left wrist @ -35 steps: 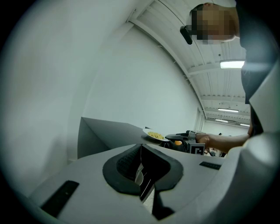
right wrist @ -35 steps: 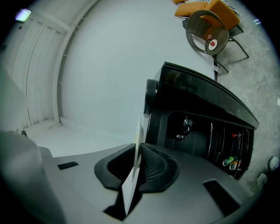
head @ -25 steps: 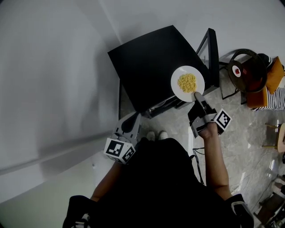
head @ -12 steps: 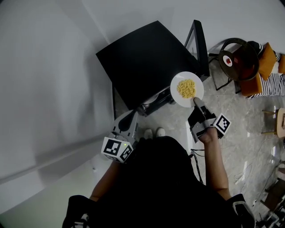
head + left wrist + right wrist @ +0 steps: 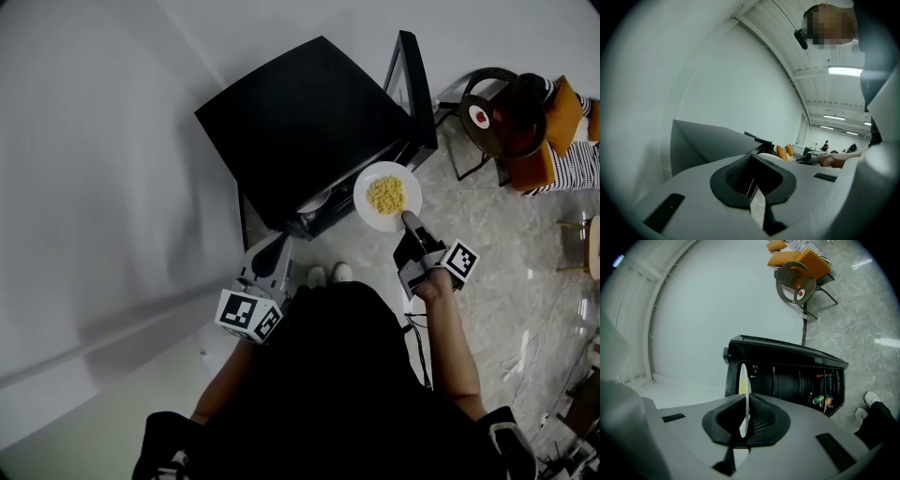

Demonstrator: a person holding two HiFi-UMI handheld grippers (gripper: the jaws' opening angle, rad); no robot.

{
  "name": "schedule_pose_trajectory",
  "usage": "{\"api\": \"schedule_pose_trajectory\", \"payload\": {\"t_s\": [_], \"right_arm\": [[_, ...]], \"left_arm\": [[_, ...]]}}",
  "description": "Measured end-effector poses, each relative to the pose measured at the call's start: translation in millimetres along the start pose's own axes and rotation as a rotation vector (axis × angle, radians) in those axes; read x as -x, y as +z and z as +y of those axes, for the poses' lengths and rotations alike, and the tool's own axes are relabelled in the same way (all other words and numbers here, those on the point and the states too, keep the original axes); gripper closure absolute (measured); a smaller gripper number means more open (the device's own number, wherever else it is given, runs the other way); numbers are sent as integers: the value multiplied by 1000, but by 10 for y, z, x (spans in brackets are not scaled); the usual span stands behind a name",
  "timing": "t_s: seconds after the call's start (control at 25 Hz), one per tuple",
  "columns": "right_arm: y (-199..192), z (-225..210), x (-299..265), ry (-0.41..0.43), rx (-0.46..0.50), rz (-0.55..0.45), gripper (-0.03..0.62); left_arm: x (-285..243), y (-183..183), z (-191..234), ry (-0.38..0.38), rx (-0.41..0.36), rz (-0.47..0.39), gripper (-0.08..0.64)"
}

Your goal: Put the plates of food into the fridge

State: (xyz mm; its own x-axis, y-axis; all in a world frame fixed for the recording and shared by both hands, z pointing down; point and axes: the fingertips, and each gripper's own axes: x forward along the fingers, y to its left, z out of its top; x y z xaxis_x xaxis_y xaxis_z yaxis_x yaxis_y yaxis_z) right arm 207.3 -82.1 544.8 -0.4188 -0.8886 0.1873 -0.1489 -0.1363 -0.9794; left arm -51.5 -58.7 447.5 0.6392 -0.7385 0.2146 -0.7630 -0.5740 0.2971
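The fridge (image 5: pixel 300 122) gapes open ahead, its door (image 5: pixel 419 94) standing out rightward

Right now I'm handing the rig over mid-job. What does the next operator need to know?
Right gripper: shut on the rim of the white plate of yellow food, held in the air in front of the open black fridge.
Left gripper: shut, empty, near the fridge's front corner.
Done: fridge door open, plate in hand.
Left: slide this plate onto a shelf inside and release it.
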Motion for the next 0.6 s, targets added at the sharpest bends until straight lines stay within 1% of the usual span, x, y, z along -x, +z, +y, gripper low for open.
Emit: {"api": "schedule_pose_trajectory", "payload": {"t_s": [0.24,0.6], "right_arm": [[-29,-366,-216,-60,-3,14,558],[50,-720,-645,-105,-5,30,558]], "left_arm": [[18,-13,-21,12,-10,15,537],[-45,9,37,19,-17,26,537]]}}
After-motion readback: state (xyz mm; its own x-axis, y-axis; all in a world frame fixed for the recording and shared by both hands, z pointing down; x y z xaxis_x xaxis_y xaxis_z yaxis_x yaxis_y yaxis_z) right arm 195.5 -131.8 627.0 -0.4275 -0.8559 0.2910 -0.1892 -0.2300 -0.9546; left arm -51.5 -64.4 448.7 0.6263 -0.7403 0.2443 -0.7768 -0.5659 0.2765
